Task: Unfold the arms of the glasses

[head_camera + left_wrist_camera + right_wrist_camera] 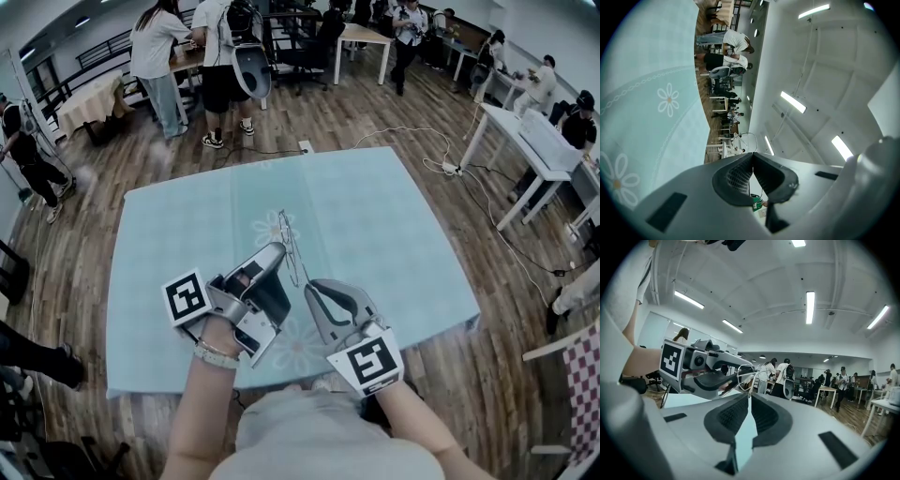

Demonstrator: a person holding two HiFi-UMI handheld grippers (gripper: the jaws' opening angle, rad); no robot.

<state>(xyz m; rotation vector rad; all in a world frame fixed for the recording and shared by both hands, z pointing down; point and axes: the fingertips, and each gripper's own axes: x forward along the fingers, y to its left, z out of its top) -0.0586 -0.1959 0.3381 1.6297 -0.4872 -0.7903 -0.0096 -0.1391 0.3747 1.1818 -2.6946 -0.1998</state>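
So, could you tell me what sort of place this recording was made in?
Likely a shared office or lab: white desks, a wood floor, ceiling strip lights and people standing at other tables.

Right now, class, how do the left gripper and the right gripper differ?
The left gripper is rolled sideways; the right gripper sits level. The left gripper pinches the glasses by a lens rim, the right gripper seemingly an arm. Both are shut on the glasses.

1 pair thin wire-frame glasses (286, 230); 2 grey plastic grippers: left gripper (278, 251), right gripper (310, 287); 1 pale-blue cloth-covered table (403, 220).
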